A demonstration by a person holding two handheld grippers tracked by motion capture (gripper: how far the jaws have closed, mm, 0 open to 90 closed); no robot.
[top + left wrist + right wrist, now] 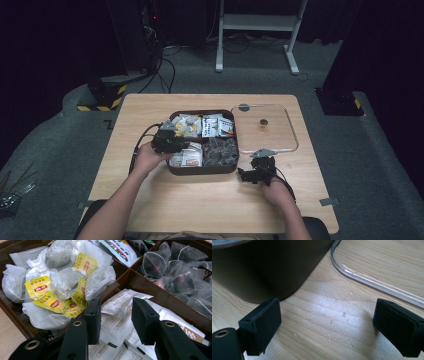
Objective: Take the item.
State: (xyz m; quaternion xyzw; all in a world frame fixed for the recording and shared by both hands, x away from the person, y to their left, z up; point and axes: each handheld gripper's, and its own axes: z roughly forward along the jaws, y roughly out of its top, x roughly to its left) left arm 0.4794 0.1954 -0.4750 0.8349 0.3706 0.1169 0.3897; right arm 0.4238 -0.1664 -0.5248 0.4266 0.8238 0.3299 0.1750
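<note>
1. White paper sachets [117,322] are lying in the near left compartment of the brown box [140,281], and the fingers [93,320] of the left gripper [116,321] are standing half apart right over them, one sachet corner showing in the gap between the pads; nothing is gripped yet, as far as the left gripper view shows.
2. Beside those fingers, past the brown divider, yellow-tagged tea bags [60,287] are filling the next compartment; pyramid mesh bags [175,272] are sitting beyond the fingers on the other side.
3. Judging by this, the pick is only beginning: the fingers are needing to sink, close on a sachet and lift it out.
4. Over on the tabletop [332,312], the right gripper [324,330] is resting with its fingers [262,325] spread wide and holding nothing; the box wall is rising just beyond one finger, the rim of the clear lid [372,282] beyond the other.
5. From above, the lid [267,127] is lying off the box, so opening is looking done.
</note>
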